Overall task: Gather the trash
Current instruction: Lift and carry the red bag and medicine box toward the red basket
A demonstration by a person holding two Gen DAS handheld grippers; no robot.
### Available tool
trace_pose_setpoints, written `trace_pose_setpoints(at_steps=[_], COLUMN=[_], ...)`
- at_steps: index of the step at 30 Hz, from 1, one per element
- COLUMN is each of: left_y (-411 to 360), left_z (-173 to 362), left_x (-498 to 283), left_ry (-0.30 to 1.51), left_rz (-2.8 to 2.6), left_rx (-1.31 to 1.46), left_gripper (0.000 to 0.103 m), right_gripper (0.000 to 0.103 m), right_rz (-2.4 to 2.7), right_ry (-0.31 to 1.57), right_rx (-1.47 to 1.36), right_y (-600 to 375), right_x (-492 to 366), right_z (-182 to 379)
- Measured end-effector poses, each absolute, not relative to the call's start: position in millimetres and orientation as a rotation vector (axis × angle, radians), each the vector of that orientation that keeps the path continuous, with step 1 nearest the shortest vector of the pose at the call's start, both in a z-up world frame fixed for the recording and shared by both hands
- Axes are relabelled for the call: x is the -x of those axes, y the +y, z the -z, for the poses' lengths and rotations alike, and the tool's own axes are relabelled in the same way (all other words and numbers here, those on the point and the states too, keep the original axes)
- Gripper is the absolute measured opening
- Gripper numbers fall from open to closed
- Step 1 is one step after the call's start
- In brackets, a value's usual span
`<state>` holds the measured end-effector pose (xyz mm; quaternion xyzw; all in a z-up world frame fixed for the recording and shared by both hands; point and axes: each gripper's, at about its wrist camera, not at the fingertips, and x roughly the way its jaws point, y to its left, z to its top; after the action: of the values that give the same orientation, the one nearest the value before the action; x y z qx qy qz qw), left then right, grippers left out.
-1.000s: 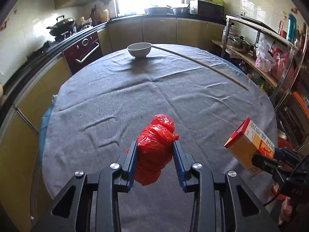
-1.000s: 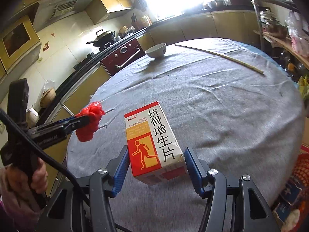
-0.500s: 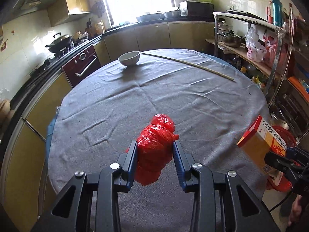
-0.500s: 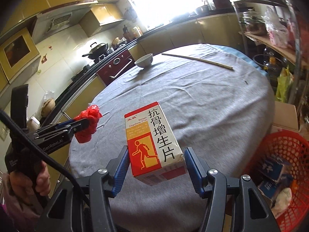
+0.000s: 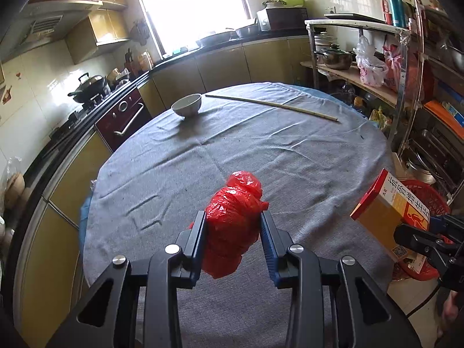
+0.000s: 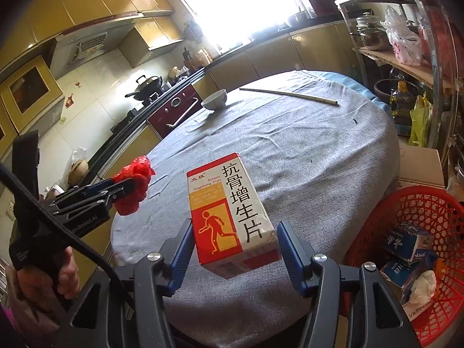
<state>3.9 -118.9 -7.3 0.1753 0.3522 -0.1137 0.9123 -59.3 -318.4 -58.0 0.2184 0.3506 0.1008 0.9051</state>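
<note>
1. The left gripper (image 5: 233, 232) has its jaws pinching a crumpled red plastic bag (image 5: 235, 220) above the grey-clothed desk (image 5: 261, 150).
2. The right gripper (image 6: 235, 249) has its jaws clamped on a medicine box (image 6: 229, 211), held just left of the red basket (image 6: 429, 208) beside the desk.

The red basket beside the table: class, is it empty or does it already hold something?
Not empty. The red basket holds crumpled blue-and-white cartons and a wad of white paper.
</note>
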Motion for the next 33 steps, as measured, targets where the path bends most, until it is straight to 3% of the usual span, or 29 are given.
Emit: trace_pose_setpoints(at_steps=[33], left_y=[-197.7], left_z=[-1.8], left_x=[27.1], left_ry=[0.67], left_rz=[0.31], left_rx=[-0.471], left_gripper=[0.038], right_gripper=[0.06], right_rz=[-0.151], right_ry=[0.651], right_rx=[-0.545], right_y=[-373.3], right_x=[110.0], right_z=[50.6])
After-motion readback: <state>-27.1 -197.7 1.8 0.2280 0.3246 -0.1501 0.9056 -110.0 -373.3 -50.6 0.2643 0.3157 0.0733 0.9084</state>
